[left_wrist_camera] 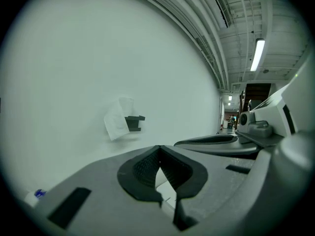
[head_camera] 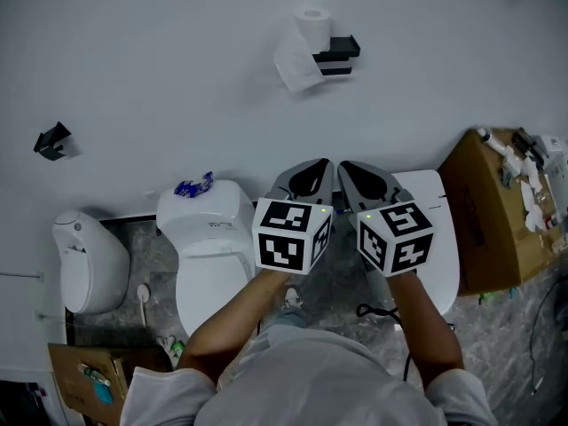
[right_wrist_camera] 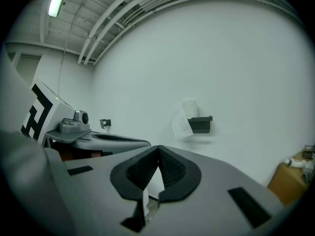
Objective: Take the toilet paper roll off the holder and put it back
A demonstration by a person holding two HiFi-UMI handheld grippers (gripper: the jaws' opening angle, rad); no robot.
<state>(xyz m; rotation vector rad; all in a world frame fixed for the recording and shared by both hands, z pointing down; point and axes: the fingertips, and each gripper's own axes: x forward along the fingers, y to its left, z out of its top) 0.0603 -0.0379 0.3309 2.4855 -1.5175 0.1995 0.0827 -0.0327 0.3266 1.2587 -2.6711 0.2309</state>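
Step in hand looks like the approach. White toilet paper roll (head_camera: 312, 20) stands upright on top of the black wall-mounted holder (head_camera: 339, 53), with a loose white sheet (head_camera: 295, 62) hanging at the holder's left. Both tools are well short of the holder. To do it well, spread one tool's jaws before arrival and take the roll's body above the holder, not the sheet. Left gripper (left_wrist_camera: 159, 148) has jaws together, nothing between them; right gripper (right_wrist_camera: 158, 148) is the same, empty.

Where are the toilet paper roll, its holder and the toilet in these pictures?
toilet paper roll (head_camera: 312, 20), head view, on the side of the roll.
holder (head_camera: 338, 51), head view, on its dark shelf.
toilet (head_camera: 206, 216), head view, on the tank lid.
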